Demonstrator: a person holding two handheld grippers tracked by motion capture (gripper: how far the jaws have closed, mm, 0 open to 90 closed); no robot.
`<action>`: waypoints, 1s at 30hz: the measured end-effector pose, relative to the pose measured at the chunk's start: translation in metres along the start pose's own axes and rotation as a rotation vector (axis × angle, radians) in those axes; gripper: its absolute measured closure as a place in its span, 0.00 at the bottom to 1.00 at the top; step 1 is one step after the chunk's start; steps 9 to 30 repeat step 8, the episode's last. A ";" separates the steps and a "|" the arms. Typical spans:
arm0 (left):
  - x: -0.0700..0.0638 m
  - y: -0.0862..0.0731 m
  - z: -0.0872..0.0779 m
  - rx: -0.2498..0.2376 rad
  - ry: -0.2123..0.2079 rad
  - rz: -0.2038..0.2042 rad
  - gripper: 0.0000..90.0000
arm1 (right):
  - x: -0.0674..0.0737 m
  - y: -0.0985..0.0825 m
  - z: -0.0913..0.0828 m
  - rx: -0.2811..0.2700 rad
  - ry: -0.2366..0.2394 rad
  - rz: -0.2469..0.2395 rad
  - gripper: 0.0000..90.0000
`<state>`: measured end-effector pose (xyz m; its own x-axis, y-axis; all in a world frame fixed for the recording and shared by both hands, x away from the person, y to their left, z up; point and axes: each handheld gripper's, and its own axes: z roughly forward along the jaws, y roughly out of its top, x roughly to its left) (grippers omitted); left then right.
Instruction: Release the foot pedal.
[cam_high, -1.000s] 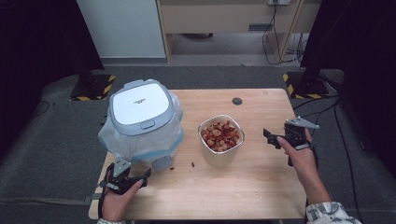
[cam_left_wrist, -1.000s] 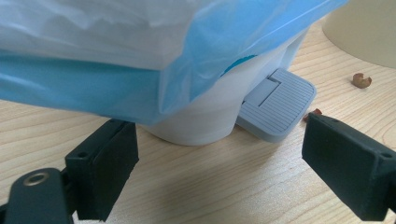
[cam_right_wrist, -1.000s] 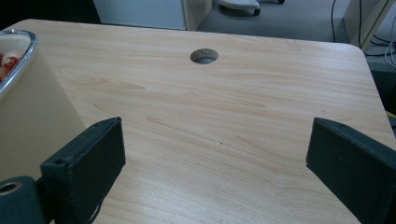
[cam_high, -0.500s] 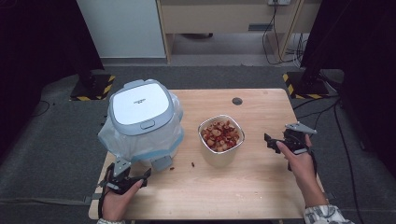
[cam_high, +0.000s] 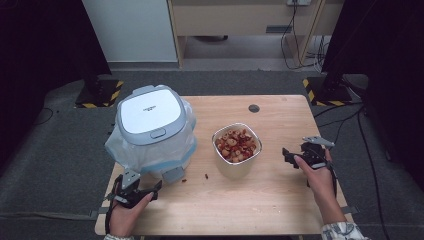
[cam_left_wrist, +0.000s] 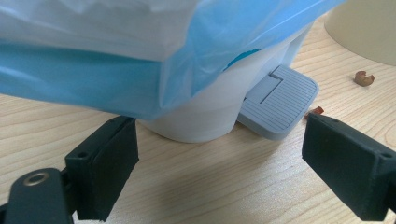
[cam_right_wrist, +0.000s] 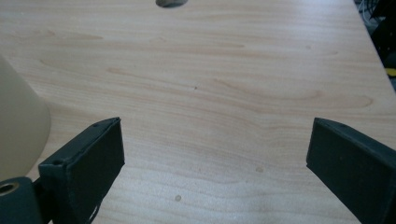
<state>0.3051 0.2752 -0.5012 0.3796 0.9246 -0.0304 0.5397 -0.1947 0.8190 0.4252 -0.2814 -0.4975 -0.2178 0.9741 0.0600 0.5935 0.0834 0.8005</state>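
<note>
Right gripper (cam_high: 295, 156) lower (fingers wide, empty)

1 overhead view, 2 close tabletop views

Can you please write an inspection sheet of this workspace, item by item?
Surface: light wooden table, with a round cable hole near the far edge.
Job's things: pedal bin with closed white lid and blue bag liner, grey pedal facing the person; cream tub full of reddish food scraps.
Clutter: two small scraps on the table between bin and tub.
Grippers: left tongs open, aimed at the pedal, holding nothing; right tongs open, to the right of the tub, holding nothing.
Cables: several on the floor at the right.
Surroundings: grey carpet, white panel, striped stand feet.
</note>
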 end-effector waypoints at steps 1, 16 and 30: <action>0.000 0.000 0.000 0.001 0.001 0.001 0.11 | 0.000 -0.001 0.001 0.009 -0.003 -0.002 0.05; 0.000 0.000 0.000 0.000 0.000 -0.002 0.11 | 0.003 -0.006 0.003 0.018 0.003 -0.007 0.05; 0.000 0.000 0.000 0.000 0.000 -0.002 0.11 | 0.003 -0.006 0.003 0.018 0.003 -0.007 0.05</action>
